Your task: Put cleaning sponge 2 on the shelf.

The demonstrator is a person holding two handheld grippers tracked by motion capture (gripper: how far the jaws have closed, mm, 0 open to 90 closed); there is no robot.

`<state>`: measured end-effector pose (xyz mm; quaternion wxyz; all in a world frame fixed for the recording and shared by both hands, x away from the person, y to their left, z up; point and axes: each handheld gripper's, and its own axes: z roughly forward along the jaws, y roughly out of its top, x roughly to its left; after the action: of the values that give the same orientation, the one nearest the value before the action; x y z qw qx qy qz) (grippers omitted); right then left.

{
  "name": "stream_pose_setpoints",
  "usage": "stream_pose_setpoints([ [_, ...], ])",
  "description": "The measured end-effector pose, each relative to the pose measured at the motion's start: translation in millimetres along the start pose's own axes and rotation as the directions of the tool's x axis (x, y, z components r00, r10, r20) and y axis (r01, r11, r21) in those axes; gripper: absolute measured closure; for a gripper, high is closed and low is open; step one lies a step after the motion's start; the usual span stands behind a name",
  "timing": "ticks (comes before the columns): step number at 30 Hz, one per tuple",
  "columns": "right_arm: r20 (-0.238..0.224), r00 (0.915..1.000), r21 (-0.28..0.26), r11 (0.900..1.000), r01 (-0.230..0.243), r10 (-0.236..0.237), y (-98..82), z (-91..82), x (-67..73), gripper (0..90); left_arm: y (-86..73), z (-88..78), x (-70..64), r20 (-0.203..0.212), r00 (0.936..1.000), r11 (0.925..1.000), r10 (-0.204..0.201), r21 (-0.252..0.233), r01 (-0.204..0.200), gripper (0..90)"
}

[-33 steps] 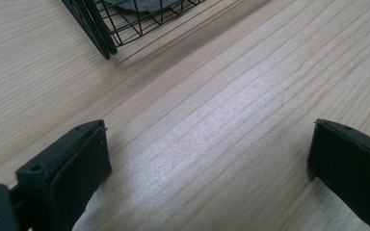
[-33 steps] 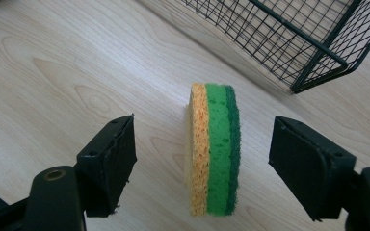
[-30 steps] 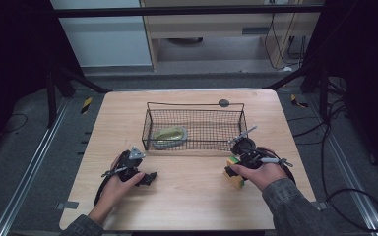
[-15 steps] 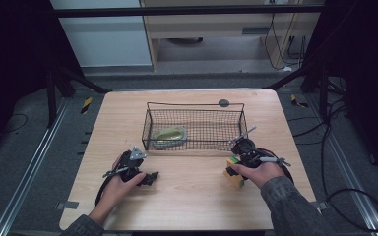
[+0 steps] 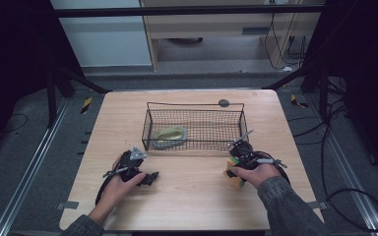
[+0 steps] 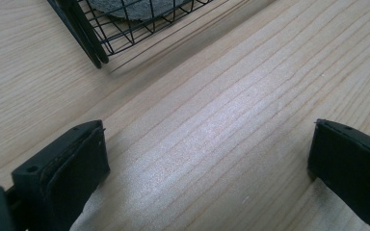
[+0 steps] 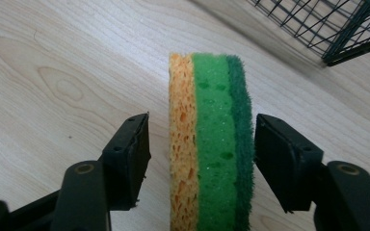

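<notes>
Right tool (image 7: 202, 159) has just been closing its jaws around the upright sponge (image 7: 209, 144), pads not yet touching, so the grasp looks imminent.

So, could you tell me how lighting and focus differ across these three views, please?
High view: dim and soft, dark surroundings around the table. Left gripper view: pale sheen on the wood. Right gripper view: evenly lit, sponge sharp, basket slightly soft.

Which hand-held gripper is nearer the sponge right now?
Right. The right hand-held gripper straddles the sponge, jaws closing, gaps both sides. The left hand-held gripper rests well across the table.
</notes>
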<state>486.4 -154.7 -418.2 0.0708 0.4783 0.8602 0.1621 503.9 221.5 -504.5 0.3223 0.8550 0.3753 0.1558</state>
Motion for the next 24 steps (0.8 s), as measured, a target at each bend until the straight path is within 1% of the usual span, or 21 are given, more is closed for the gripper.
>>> stream_pose_setpoints([
  [2, -0.005, 1.0, 0.003, 1.0, 0.006, -0.006, -0.2, 1.2, 0.3, 42.3, 0.0, 0.1, -0.1, 0.0, 1.0, 1.0, 0.0, -0.001, 0.0, 0.0],
  [4, -0.009, 1.0, 0.003, 1.0, 0.001, -0.001, -0.4, 1.7, 0.8, 48.1, 0.0, 0.3, -0.1, 0.001, 1.0, 1.0, 0.002, -0.003, -0.002, 0.0],
  [5, -0.013, 0.9999, 0.006, 1.0, -0.002, 0.002, -0.7, 2.3, 1.0, 51.2, 0.0, 0.3, -0.1, 0.001, 1.0, 1.0, 0.002, -0.003, -0.002, 0.0],
  [6, -0.016, 0.9999, 0.004, 1.0, 0.007, -0.006, -1.2, 2.9, 0.4, 55.2, 0.0, 0.3, -0.1, 0.001, 1.0, 1.0, 0.002, -0.003, -0.002, 0.0],
  [7, -0.018, 0.9998, 0.005, 1.0, 0.009, -0.009, -1.5, 2.3, -0.2, 62.4, 0.0, 0.3, -0.1, 0.001, 1.0, 1.0, 0.002, -0.003, -0.002, 0.0],
  [8, -0.021, 0.9997, 0.001, 1.0, 0.013, -0.013, -1.8, 1.5, -0.8, 63.6, 0.0, 0.3, 0.0, 0.001, 1.0, 1.0, 0.003, -0.002, -0.003, 0.0],
  [9, -0.022, 0.9997, 0.001, 1.0, 0.005, -0.005, -2.3, -0.1, -1.1, 63.9, 0.0, 0.3, 0.0, 0.001, 1.0, 1.0, 0.003, -0.002, -0.003, 0.0],
  [10, -0.023, 0.9997, -0.006, 1.0, 0.012, -0.012, -2.9, -1.2, -2.2, 64.0, -0.1, 0.2, 0.0, 0.001, 1.0, 1.0, 0.004, -0.002, -0.004, 0.0],
  [12, -0.02, 0.9998, -0.021, 1.0, 0.005, -0.005, -5.2, -5.8, -5.0, 64.1, -0.1, 0.3, 0.0, 0.002, 1.0, 1.0, 0.004, -0.003, -0.004, 0.0],
  [13, -0.019, 0.9998, -0.033, 0.999, 0.01, -0.011, -6.9, -8.7, -8.0, 64.1, -0.1, 0.2, 0.0, 0.002, 1.0, 1.0, 0.004, -0.003, -0.004, 0.0],
  [15, -0.014, 0.9999, -0.039, 0.999, -0.003, 0.002, -9.8, -12.8, -12.1, 64.0, -0.2, 0.2, 0.1, 0.002, 1.0, 1.0, 0.004, -0.004, -0.004, 0.0],
  [17, -0.005, 1.0, -0.055, 0.998, -0.005, 0.005, -13.8, -16.7, -19.3, 64.0, -0.4, 0.2, 0.5, 0.003, 1.0, 0.9999, 0.009, -0.006, -0.009, 0.0],
  [18, -0.003, 0.9999, -0.061, 0.998, -0.016, 0.015, -15.8, -18.6, -22.6, 64.0, -0.9, 0.3, 0.4, 0.005, 1.0, 0.9999, 0.006, -0.01, -0.006, 0.0],
  [22, 0.012, 0.9996, -0.09, 0.996, -0.023, 0.024, -23.2, -23.8, -36.7, 64.0, -2.8, 0.4, 0.6, 0.006, 1.0, 0.9996, 0.007, -0.027, -0.007, 0.0],
  [23, 0.014, 0.9998, -0.103, 0.995, -0.015, 0.016, -25.4, -25.7, -41.8, 64.0, -3.1, 0.5, 0.5, 0.005, 1.0, 0.9995, 0.006, -0.031, -0.006, 0.0],
  [24, 0.016, 0.9995, -0.104, 0.994, -0.024, 0.026, -26.6, -27.1, -44.8, 64.0, -3.4, 0.6, 0.3, 0.003, 1.0, 0.9994, 0.004, -0.034, -0.004, 0.0],
])
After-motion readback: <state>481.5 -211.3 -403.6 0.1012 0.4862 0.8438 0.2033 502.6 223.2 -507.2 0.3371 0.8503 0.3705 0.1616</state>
